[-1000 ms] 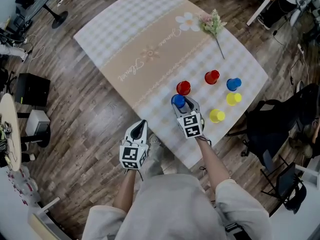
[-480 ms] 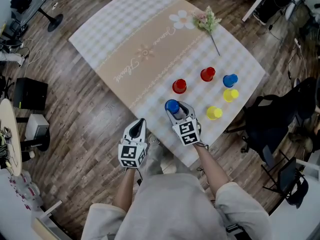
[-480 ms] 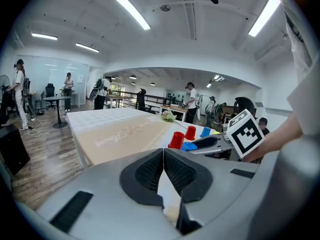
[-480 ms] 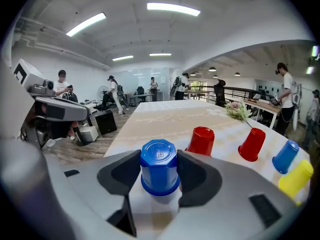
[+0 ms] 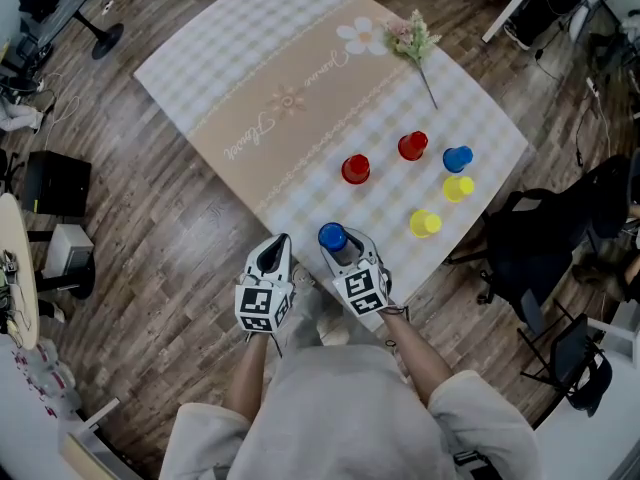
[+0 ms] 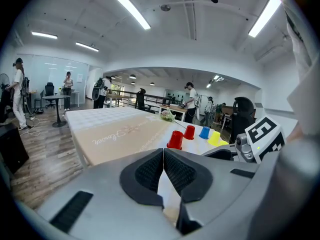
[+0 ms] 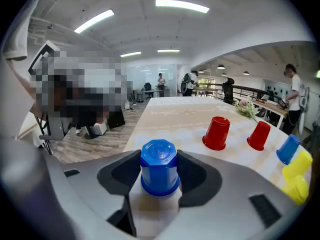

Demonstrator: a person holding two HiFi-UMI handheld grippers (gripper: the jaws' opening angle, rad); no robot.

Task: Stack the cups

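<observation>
Since the earlier frame, the blue cup [image 5: 332, 236] has travelled toward 7 o'clock in the head view, away from the other cups and closer to the near edge of the counter [image 5: 230, 78]. It stands mouth-down with its closed, many-sided end on top. The right gripper [image 7: 159, 178] has its fingers [image 7: 197, 176] pressed on the two opposite sides of the wall, so the cup is firmly held. I cannot tell if its rim touches the checked cloth or is a little lifted.

I judge it is a light cup of thin plastic, with a smooth wall that narrows toward the closed end. Such a wall may slip upward out of a weak grip and may bend in under a strong one. The best place to hold it is around the middle of the wall or nearer the closed end, where it is stiffer.

At 1 to 2 o'clock from it stand the near red cup [image 5: 355, 168], the far red cup [image 5: 412, 146], a second blue cup [image 5: 457, 158] and two yellow cups [image 5: 425, 223], all mouth-down and apart from each other. A flower sprig [image 5: 410, 38] lies far at 12 o'clock.

At 9 o'clock the left gripper [image 6: 163, 153] hangs beside the counter's edge, its fingers closed together on nothing.
</observation>
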